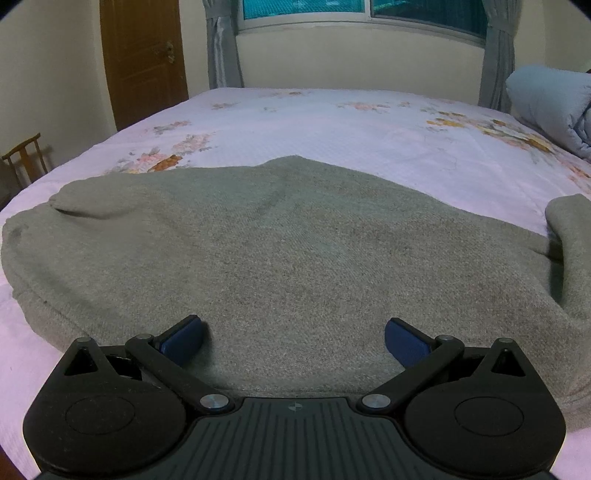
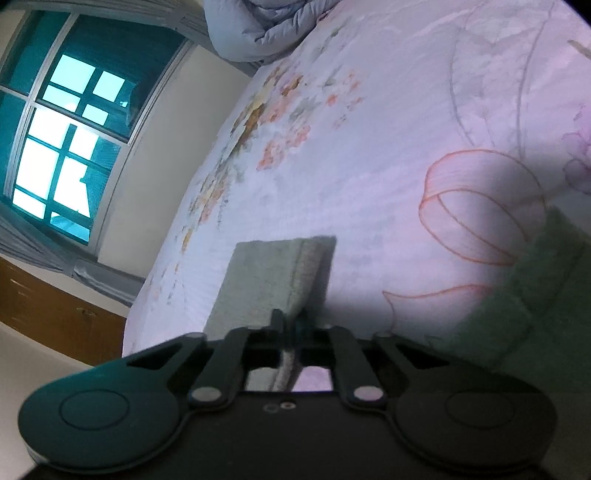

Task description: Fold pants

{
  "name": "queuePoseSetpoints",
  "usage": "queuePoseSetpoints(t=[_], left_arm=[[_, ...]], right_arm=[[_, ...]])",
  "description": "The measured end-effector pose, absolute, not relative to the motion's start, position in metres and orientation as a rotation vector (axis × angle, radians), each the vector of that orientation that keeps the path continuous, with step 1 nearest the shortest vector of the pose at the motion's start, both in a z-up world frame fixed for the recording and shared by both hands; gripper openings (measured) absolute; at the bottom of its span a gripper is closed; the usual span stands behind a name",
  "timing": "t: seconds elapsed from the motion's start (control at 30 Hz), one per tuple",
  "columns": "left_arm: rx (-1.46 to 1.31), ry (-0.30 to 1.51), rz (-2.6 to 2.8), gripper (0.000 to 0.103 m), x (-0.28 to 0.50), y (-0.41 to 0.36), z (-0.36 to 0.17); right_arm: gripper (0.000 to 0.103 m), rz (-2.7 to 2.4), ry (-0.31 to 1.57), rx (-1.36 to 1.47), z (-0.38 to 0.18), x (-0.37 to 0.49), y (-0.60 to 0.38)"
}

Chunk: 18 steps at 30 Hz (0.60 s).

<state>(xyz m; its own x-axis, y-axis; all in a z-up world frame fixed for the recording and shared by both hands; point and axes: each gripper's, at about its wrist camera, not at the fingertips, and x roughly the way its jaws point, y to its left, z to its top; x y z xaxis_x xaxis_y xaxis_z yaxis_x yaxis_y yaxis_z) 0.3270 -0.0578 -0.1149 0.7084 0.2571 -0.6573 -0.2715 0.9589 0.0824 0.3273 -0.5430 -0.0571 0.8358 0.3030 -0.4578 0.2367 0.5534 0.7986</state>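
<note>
Pants (image 1: 288, 251) of grey-green fabric lie spread on the bed (image 1: 332, 122). Left gripper (image 1: 293, 338) hovers over them with jaws wide apart; right gripper (image 2: 291, 321) pinches a folded edge.

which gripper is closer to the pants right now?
Right. The right gripper is shut on a pants edge; the left gripper hovers open over the fabric.

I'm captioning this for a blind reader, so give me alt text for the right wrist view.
The right gripper is shut on a folded edge of grey-green pants, above a bed sheet printed with flowers. A bundled blue-grey blanket lies at the far end, and a window shows at left.
</note>
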Motion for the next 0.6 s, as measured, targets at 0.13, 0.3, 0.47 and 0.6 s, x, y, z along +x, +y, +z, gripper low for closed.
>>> queuePoseSetpoints(t=[0.13,0.3,0.47,0.6], left_arm=[[-0.024,0.766,0.252,0.103,0.330,-0.051,-0.110],[-0.012,0.825,0.140,0.103,0.333,-0.038,-0.104],[0.004,0.863,0.030,0.103,0.333,-0.028,-0.100],[0.018,0.876,-0.017,0.103,0.335,-0.024,-0.099]], right_arm=[[0.000,0.074,0.519,0.899,-0.015,0.296,-0.536],[0.000,0.091,0.457,0.696,0.043,0.231,-0.530],[0.000,0.016,0.419,0.758,0.048,0.155,-0.560],[0.000,-0.046,0.460,0.838,0.024,0.126,-0.577]])
